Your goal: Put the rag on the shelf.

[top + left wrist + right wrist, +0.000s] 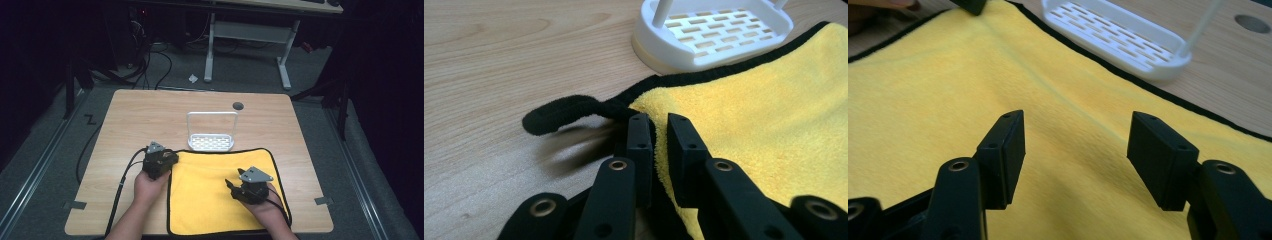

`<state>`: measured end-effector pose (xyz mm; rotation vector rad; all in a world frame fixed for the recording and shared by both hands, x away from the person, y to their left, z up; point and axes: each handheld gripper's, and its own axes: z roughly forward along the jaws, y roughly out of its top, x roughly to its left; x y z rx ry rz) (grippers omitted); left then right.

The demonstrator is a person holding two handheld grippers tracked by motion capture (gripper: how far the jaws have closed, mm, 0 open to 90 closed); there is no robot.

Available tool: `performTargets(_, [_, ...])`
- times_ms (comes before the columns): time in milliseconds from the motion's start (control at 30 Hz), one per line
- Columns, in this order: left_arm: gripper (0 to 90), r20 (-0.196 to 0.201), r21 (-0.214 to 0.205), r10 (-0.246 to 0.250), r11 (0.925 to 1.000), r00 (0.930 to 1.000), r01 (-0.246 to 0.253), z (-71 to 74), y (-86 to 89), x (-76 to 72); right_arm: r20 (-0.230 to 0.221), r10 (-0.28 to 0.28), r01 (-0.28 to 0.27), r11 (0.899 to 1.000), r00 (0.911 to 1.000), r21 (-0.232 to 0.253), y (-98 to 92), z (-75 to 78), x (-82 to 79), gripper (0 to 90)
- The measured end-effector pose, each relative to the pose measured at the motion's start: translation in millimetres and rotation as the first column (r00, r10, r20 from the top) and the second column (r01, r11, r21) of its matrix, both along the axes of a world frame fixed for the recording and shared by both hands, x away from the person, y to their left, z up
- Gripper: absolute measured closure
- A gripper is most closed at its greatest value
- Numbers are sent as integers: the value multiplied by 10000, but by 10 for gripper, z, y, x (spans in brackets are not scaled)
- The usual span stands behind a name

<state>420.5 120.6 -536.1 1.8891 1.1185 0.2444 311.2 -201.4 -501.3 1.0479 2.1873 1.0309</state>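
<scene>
A: With the yellow cloth [220,192] lying flat at the lower centre of the high view, the step looks like the first grab for a fold. The left gripper [161,161] sits at the cloth's upper-left corner, the right gripper [248,188] over its right half.

B: Jaw state?

A: In the left gripper view the jaws are nearly together, clamped on the cloth's black-trimmed edge [659,150] at the corner. In the right gripper view the jaws stand wide apart over bare yellow, gripping nothing.

B: Next move?

A: Judging from that, the right one needs to find an edge or corner and close on it before any lift; it's mid-cloth now, so it would only pinch a pucker.

B: View differences?

A: The left gripper view shows a black hanging loop [561,114] lying on the bench [499,60] just left of the corner; too small to make out from above. The high view gives the whole layout: the white rack [211,132] touching the cloth's top edge, and the bench's round hole [238,106] beyond. The right gripper view shows the rack's slotted base [1118,37] at upper right.
</scene>
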Motion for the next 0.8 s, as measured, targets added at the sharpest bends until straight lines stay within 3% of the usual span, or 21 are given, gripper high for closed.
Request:
performTargets(167, [805,8,-261,56,9996,10000,-55,-1,20,-5,-154,543,-542,9985,9984,32,279,-19,-26,407])
performTargets(367, [801,20,-311,45,9995,10000,-44,0,33,-8,-273,1437,-1444,9892,9892,-243,685,-87,-79,408])
performTargets(567, [801,-33,-499,141,9987,9999,-142,-2,49,-4,-650,2139,-2159,9761,9747,-255,1076,-189,-118,415])
performTargets(800, [799,-95,-571,118,9983,9999,-123,-4,60,0,-964,3014,-3048,9522,9486,-224,1447,-255,-197,415])
